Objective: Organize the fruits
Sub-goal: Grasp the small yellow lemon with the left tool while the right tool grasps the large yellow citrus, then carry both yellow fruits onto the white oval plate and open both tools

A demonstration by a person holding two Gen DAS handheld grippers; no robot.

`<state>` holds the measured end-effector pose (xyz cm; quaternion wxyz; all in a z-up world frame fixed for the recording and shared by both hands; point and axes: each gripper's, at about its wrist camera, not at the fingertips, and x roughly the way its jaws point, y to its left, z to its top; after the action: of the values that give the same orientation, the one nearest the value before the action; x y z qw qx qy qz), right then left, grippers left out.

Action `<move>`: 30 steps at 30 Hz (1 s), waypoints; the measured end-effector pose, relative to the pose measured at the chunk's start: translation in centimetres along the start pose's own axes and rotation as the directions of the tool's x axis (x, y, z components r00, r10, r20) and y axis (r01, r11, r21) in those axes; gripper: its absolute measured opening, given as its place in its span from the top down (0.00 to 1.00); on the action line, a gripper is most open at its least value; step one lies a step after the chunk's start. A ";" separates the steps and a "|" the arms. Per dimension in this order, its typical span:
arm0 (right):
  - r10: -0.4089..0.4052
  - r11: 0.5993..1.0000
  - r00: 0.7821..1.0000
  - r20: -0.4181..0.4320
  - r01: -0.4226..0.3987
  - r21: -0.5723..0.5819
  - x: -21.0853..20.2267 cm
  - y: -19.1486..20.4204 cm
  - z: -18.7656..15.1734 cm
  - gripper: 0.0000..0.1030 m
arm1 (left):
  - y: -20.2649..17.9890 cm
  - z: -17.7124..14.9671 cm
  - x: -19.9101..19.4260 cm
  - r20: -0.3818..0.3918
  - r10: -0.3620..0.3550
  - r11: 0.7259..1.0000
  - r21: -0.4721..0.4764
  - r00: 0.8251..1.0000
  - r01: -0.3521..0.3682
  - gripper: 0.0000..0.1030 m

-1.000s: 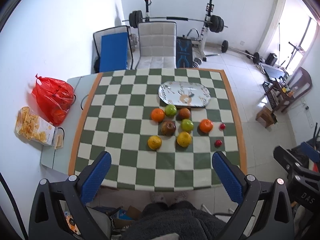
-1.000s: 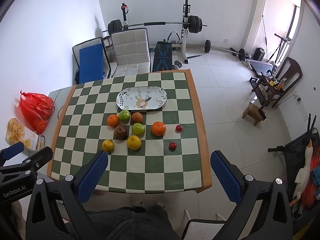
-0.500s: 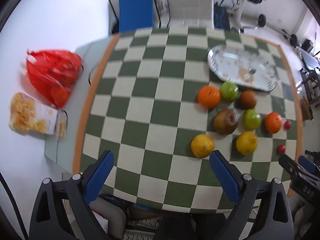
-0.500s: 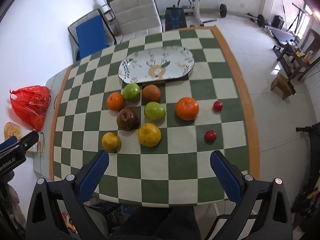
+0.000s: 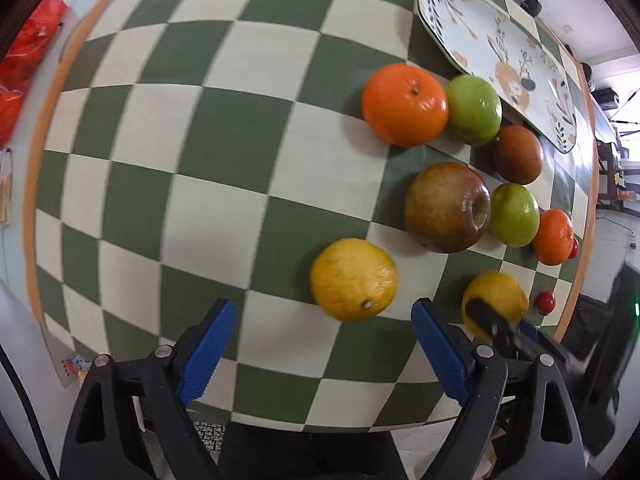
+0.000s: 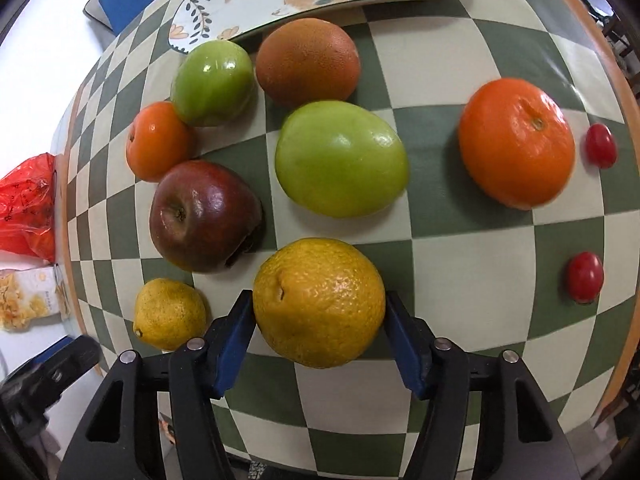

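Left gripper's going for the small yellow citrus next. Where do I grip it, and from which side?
Grip the small yellow citrus across its widest middle, coming from the near table edge: it is round, and the dark apple sits just behind. The left gripper is open.

Left gripper (image 5: 322, 344) hovers low over the green-and-cream checkered desk (image 5: 192, 152), blue-padded fingers (image 5: 206, 346) spread wide and empty. Just ahead of them lies a yellow dimpled citrus fruit (image 5: 354, 279). Beyond it: a brownish-red apple (image 5: 446, 207) touching a green apple (image 5: 514, 221), a bright orange mandarin (image 5: 404, 104) against a second green apple (image 5: 474, 109). The right gripper's dark finger (image 5: 494, 326) overlaps a blurred yellow citrus (image 5: 496, 294). An oval floral-patterned plate (image 5: 496, 52) sits at the far right
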<state>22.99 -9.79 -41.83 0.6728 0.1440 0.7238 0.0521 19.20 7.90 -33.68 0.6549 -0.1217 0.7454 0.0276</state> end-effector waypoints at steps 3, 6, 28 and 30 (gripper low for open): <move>-0.026 1.000 0.999 -0.021 0.026 -0.006 -0.3 -1.1 -1.7 0.36 | -1.4 1.0 2.1 -0.024 0.006 1.000 0.031 1.000 -0.005 0.13; -0.065 0.998 0.997 -0.040 0.065 -0.005 -0.4 -2.3 -3.3 0.36 | -2.5 1.7 3.5 -0.023 0.040 0.996 0.083 0.999 -0.038 0.37; -0.106 0.993 0.993 -0.056 0.109 0.053 1.5 -1.4 -4.5 0.37 | -6.0 2.9 3.4 0.092 0.061 0.963 0.258 0.994 -0.083 0.45; -0.076 0.994 0.996 -0.045 0.080 0.071 1.6 -1.5 -4.1 0.37 | -6.5 3.1 2.2 0.100 0.040 0.961 0.268 0.994 -0.066 0.45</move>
<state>18.66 -10.32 -43.38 0.6532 0.1388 0.7444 0.0025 23.35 1.91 -35.48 0.6987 -0.0098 0.7135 -0.0513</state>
